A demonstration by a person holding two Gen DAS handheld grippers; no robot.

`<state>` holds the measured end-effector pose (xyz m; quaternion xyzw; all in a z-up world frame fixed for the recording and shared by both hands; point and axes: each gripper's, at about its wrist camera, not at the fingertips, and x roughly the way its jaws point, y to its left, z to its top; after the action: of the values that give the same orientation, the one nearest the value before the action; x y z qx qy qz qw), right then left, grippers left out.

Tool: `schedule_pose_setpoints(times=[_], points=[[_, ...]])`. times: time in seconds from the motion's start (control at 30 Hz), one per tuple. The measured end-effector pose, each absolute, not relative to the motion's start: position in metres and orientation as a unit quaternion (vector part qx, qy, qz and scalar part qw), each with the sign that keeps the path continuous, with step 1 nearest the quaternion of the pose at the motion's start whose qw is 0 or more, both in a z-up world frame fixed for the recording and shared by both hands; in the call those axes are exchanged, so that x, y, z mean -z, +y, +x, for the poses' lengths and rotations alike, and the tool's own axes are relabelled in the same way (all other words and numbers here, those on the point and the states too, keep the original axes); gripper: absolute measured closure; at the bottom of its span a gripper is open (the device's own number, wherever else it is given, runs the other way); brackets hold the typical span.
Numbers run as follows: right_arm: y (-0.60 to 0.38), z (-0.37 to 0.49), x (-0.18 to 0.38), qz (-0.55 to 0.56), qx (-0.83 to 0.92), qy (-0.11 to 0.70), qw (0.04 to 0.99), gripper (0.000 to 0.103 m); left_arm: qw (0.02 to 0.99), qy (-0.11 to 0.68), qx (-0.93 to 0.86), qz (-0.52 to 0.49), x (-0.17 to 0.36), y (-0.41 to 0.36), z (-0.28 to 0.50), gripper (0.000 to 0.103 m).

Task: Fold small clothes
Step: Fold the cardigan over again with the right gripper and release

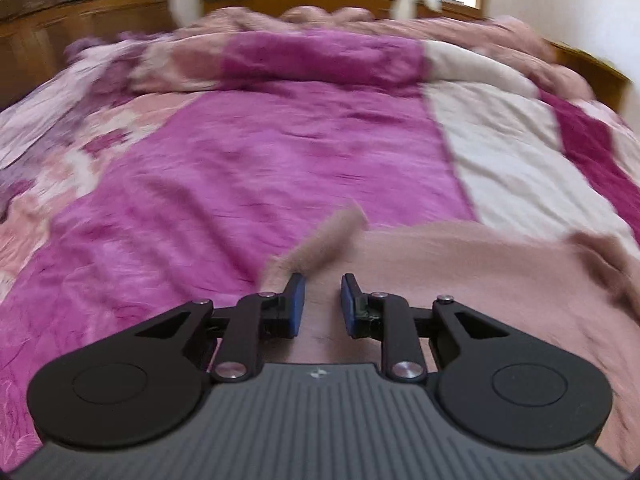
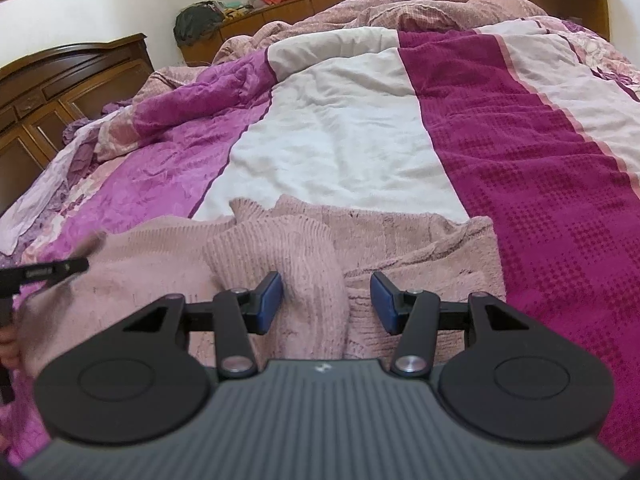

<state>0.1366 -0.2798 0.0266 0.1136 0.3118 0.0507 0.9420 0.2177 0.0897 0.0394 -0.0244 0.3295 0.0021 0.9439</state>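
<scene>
One garment: a pink knitted sweater [image 2: 280,248] lies crumpled on the bed [image 2: 340,140], near the bed's near edge, spread across the seam where the bedspread's magenta and white bands meet.
Two tools: the left tool [image 1: 322,300] and the right tool [image 2: 325,300], one in each hand of a person.
Left tool: jaws a narrow gap apart over the sweater's left part, with bare knit showing between the blue pads; a blurred flap of pink knit rises just beyond the left pad, and whether the pad touches it cannot be told.
Right tool: jaws parted about halfway, straddling a raised ridge of the sweater; the pads stand clear of the knit on both sides, gripping nothing.
Tools together: in the right wrist view the left tool [image 2: 48,272] shows at the sweater's far left edge, well apart from the right one.
Sweater edges: far edge uneven, with a ribbed end poking toward the white band; right edge fairly straight beside the dark magenta band.
Open room: one broad stretch of flat bedspread beyond the sweater, up to a bunched quilt [image 2: 400,12] at the headboard end.
Bed surroundings: one dark wooden cabinet [image 2: 60,88] past the bed's left edge.
</scene>
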Motion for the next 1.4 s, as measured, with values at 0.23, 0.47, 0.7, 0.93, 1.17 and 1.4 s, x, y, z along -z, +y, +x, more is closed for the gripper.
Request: schedule_pose_setpoints(times=[0.23, 0.47, 0.7, 0.93, 1.17, 1.4], points=[[-0.279, 0.141, -0.024, 0.129, -0.068, 0.306, 0.941, 0.050, 0.944, 0.328, -0.022, -0.033, -0.041, 0.101, 0.211, 0.076], [-0.271, 0.132, -0.034, 0.098, -0.078, 0.266, 0.956, 0.091, 0.945, 0.325, 0.010, -0.029, -0.052, 0.087, 0.176, 0.076], [-0.279, 0.124, -0.058, 0.043, 0.042, 0.183, 0.981, 0.092, 0.945, 0.327, 0.013, -0.010, -0.045, 0.076, 0.165, 0.076], [-0.313, 0.155, -0.028, 0.048, 0.122, 0.285, 0.950, 0.089, 0.944, 0.329, 0.014, -0.005, -0.043, 0.076, 0.166, 0.076], [-0.320, 0.119, -0.056, 0.030, 0.094, 0.248, 0.964, 0.089, 0.943, 0.331, 0.027, 0.009, -0.051, 0.075, 0.157, 0.076], [-0.330, 0.116, -0.045, 0.092, 0.062, 0.295, 0.949, 0.065, 0.941, 0.335, 0.049, 0.023, -0.056, 0.075, 0.123, 0.075]])
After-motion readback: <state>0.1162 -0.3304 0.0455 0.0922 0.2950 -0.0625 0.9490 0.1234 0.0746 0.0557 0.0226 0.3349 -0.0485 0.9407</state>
